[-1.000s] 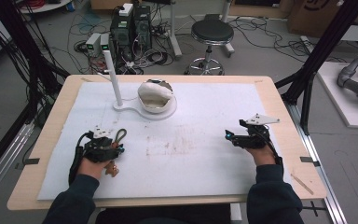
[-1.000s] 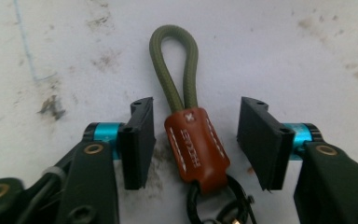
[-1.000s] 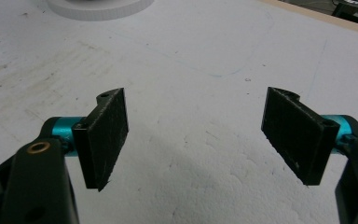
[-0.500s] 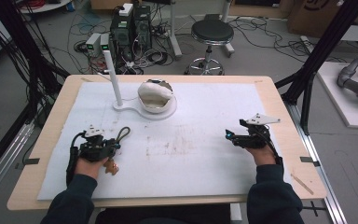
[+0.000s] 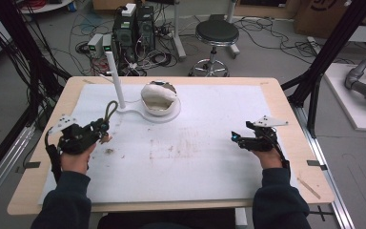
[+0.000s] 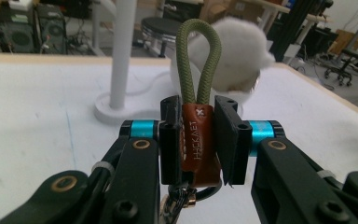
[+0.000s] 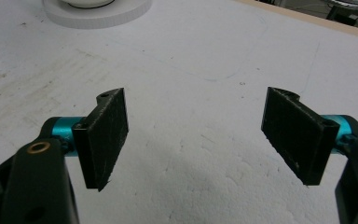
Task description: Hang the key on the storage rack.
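one gripper [image 6: 198,140] clamps a keychain [image 6: 197,135]; right gripper [image 7: 205,135] gapes.

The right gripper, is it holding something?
No, the right gripper has its jaws spread wide apart with nothing between them but the white table cover below.

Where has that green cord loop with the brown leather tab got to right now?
The keychain is clamped by its leather tab in the left gripper, on the table's left side in the high view. Its green loop stands upright, just short of the white post.
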`<state>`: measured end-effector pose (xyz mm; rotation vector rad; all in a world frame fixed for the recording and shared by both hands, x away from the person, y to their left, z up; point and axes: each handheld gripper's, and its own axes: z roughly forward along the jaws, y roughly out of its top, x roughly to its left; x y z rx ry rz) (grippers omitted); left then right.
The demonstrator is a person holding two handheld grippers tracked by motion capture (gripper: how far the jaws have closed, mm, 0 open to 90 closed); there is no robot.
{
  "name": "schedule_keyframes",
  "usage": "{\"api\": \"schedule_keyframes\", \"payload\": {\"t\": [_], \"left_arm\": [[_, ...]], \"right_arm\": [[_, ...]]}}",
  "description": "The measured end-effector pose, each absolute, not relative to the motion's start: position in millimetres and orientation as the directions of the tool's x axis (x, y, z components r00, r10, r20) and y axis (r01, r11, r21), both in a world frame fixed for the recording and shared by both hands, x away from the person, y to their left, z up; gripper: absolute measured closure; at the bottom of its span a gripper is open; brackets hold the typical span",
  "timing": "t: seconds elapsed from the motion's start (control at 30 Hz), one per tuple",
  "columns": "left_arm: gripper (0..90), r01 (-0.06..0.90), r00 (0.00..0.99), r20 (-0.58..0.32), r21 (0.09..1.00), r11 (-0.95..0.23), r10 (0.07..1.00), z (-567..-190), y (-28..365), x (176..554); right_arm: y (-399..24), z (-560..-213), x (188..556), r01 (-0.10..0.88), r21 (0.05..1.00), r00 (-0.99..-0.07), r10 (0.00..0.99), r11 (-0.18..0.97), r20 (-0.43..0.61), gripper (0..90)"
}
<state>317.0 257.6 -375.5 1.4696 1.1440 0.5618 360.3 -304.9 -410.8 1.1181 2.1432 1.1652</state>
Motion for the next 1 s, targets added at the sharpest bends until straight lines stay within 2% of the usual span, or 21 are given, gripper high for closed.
{"api": "schedule_keyframes", "payload": {"t": [0.2, 0.47, 0.63, 0.87, 1.0], "left_arm": [[72.2, 0.276, 0.407, -0.224, 0.954, 0.114, 0.885, -340, 260, 339], [72.2, 0.283, 0.361, -0.197, 0.954, 0.094, 0.911, -319, 256, 369], [72.1, 0.34, 0.318, -0.183, 0.938, 0.069, 0.93, -320, 252, 387], [71.8, 0.41, 0.308, -0.172, 0.911, 0.033, 0.936, -334, 244, 405], [68.0, 0.407, 0.323, -0.197, 0.912, 0.052, 0.926, -343, 244, 406]], "right_arm": [[-303, -411, 361, 0.435, 0.844, -0.574, 0.819, 0.314, -0.009, 23.1], [-303, -411, 360, 0.438, 0.843, -0.574, 0.819, 0.312, -0.004, 23.1], [-304, -411, 361, 0.439, 0.842, -0.575, 0.818, 0.313, -0.004, 23.1], [-303, -412, 361, 0.442, 0.841, -0.575, 0.818, 0.312, -0.001, 23.1], [-303, -411, 361, 0.44, 0.84, -0.579, 0.815, 0.317, -0.004, 23.1]]}}
